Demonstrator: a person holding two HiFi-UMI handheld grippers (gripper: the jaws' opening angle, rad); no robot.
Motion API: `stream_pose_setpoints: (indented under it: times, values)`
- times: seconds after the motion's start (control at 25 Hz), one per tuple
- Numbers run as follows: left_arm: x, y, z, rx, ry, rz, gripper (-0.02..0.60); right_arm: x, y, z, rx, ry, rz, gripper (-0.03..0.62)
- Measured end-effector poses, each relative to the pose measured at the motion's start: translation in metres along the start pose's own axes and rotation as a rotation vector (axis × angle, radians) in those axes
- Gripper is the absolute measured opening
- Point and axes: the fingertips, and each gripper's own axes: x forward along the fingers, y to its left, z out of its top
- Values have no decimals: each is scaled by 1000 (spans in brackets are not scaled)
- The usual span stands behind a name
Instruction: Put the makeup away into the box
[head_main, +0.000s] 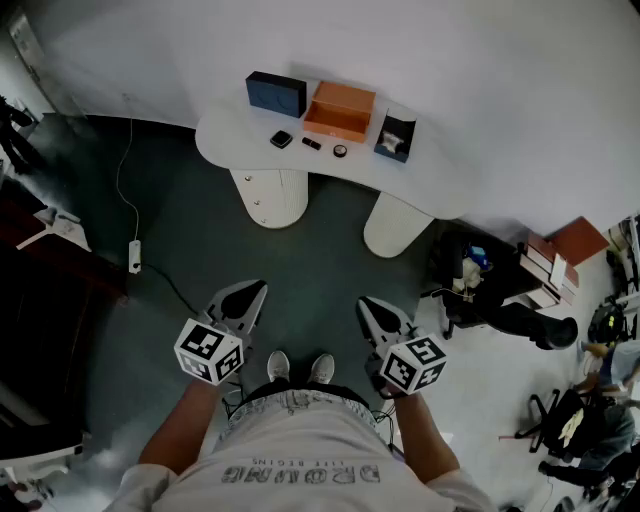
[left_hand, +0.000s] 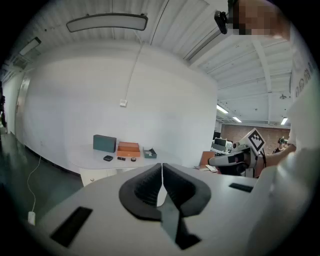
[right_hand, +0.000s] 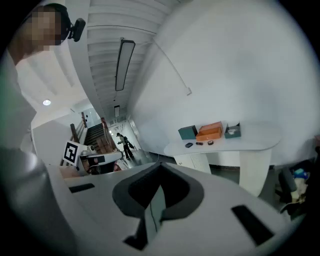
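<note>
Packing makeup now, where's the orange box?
In the head view, the orange box sits on the white table, between the dark blue box at left and the small open box at right.

White table (head_main: 225, 140) — floor cable (head_main: 119, 185), perhaps a plug strip (head_main: 134, 258).

Left claw (head_main: 252, 290) and right claw (head_main: 370, 305), jaws together and empty, side by side, slightly downward.
</note>
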Motion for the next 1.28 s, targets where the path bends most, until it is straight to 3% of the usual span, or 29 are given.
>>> stream_pose_setpoints:
  times: [1.28]
  values:
    - [11,-7,10,22,-15,-14,23,3,-11,16,-29,-15,-14,9]
